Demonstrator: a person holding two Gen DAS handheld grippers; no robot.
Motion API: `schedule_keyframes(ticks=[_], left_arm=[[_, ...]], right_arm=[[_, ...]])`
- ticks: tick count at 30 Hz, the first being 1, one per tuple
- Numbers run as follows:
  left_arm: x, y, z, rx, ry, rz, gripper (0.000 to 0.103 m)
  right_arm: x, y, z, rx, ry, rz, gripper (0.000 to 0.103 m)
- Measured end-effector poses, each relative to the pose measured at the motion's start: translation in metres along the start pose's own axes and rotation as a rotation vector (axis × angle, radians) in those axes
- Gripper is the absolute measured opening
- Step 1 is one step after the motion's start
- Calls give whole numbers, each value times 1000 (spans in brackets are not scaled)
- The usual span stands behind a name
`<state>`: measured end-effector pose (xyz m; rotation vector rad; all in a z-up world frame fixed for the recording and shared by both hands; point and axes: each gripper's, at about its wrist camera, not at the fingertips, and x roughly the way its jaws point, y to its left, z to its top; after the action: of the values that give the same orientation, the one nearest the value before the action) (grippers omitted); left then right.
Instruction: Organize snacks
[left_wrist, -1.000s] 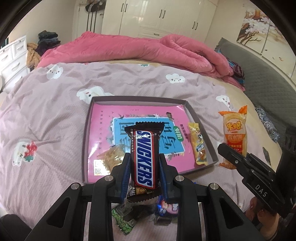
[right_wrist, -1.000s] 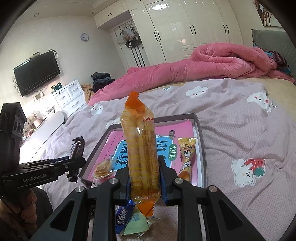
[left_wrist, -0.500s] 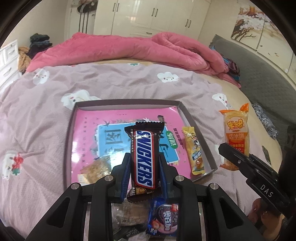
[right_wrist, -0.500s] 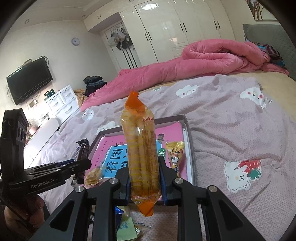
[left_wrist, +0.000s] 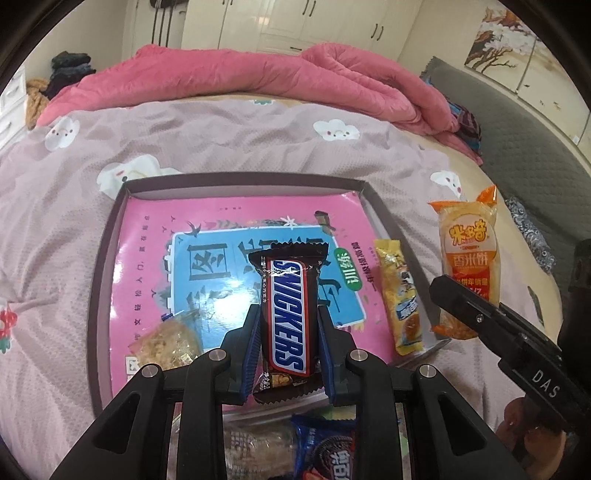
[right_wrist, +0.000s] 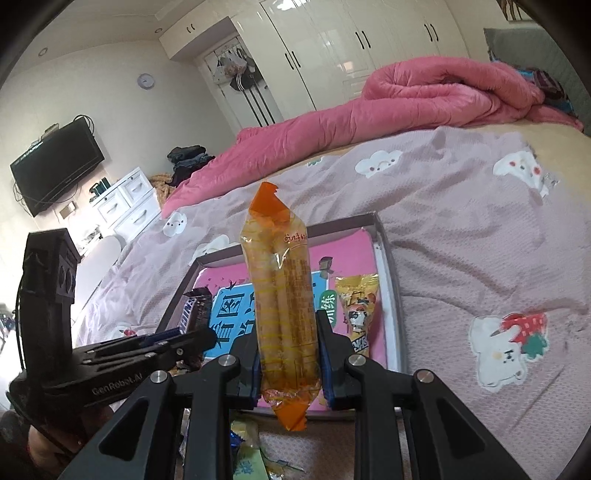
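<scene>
Snickers bar (left_wrist: 289, 314) stands lengthwise in the left jaws' grip; right jaws clamp the upright orange rice-cracker pack (right_wrist: 284, 306).

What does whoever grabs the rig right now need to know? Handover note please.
Left gripper: shut on the Snickers bar, held over the near part of the tray.
Right gripper: shut on the orange rice-cracker pack, raised near the tray's front right.
Done: the yellow snack pack and the clear cracker bag lie in the tray.
Left: set both held snacks down in the tray, then fetch the loose snacks on the bed in front of it.
</scene>
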<state>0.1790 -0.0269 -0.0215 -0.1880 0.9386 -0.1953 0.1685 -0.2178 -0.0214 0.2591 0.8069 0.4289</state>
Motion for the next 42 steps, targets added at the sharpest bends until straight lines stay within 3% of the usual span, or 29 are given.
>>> schedule_keyframes(ticks=[23,31,42], left_arm=[[39,7,-5,6,87,18,29],[44,9,-9,7,103,24,29],[44,14,-9,-5,112,34,29]], right_arm=[[52,7,-13,-29,159,12,24],[60,3,-19,-17,212,-27,25],[61,-1,-22,-23,223,-61,25]])
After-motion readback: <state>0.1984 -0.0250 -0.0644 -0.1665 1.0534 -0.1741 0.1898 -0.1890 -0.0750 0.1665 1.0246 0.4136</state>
